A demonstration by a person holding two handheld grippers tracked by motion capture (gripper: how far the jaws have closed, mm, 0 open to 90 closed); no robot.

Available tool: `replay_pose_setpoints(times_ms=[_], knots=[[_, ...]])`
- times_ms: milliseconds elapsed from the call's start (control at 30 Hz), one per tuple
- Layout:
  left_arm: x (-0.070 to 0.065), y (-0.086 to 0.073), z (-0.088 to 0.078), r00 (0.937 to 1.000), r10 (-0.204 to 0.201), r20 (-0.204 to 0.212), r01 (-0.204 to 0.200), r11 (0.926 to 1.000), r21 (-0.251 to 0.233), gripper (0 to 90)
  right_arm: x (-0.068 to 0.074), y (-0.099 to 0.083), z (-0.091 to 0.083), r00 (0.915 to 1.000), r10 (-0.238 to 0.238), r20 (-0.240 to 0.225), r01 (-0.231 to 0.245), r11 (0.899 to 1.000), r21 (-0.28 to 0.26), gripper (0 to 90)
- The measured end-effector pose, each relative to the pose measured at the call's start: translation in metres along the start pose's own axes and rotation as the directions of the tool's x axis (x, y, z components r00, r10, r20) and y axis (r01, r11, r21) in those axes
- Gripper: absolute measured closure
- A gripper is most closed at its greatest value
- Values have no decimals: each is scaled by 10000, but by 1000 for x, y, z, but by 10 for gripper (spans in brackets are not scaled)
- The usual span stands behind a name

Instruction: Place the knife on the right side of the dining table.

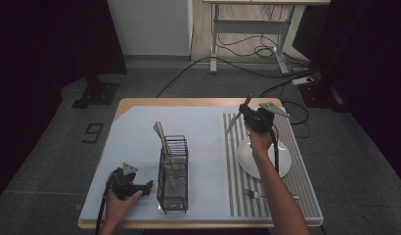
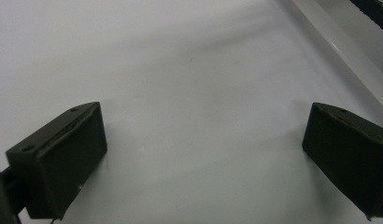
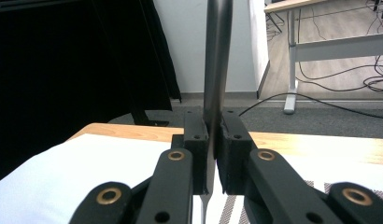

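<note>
Nearest the high camera: your left hand [image 1: 121,203] at the bench's [image 1: 140,104] front-left corner, holding the left tool [image 1: 148,187] low over the pale blue-white cloth [image 1: 135,142]. In the left gripper view its jaws stand wide apart with nothing between them, bare cloth below.

Your right tool [image 1: 245,113] is raised over the far end of the striped placemat [image 1: 299,171], clamped on a table knife [image 1: 236,118]. In the right gripper view the jaws pinch the knife [image 3: 216,60] edge-on, metal running up past the top of the frame and down below the jaws. In the high view the blade slants down-left from the tool, the tip over the mat's left edge.

White plate [image 1: 284,164] sits on the placemat, under your right forearm. Fork [image 1: 257,195] lies flat on the mat near the front edge, just in front of the plate.

Black wire cutlery caddy [image 1: 173,171] stands on the cloth between your two hands, just right of the left tool. A light-coloured utensil [image 1: 161,133] leans in it, handle sticking out up-left.

No readable brands, labels or writing on anything on the bench. A dark floor marker [image 1: 94,131] left of the bench carries a pale mark, too small to read for sure.
</note>
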State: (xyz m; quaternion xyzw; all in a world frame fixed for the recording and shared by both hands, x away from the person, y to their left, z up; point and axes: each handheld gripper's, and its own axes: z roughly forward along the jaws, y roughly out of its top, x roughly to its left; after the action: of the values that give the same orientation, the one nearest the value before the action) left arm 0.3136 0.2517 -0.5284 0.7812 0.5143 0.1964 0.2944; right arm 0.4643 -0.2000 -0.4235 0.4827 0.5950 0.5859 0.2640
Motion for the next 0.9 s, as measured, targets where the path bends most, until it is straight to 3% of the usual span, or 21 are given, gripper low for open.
replay_pose_setpoints(times_ms=[533, 900], knots=[[0, 0, 0, 10000, -1, 1, 1, 10000, 0, 0, -14, 0, 22, 9986, 202, 496, -191, 9995, -238, 836], [0, 0, 0, 10000, 3, -5, -3, 10000, -3, 0, -25, -7, 30, 9954, 658, 697, -650, 9978, -137, 836]])
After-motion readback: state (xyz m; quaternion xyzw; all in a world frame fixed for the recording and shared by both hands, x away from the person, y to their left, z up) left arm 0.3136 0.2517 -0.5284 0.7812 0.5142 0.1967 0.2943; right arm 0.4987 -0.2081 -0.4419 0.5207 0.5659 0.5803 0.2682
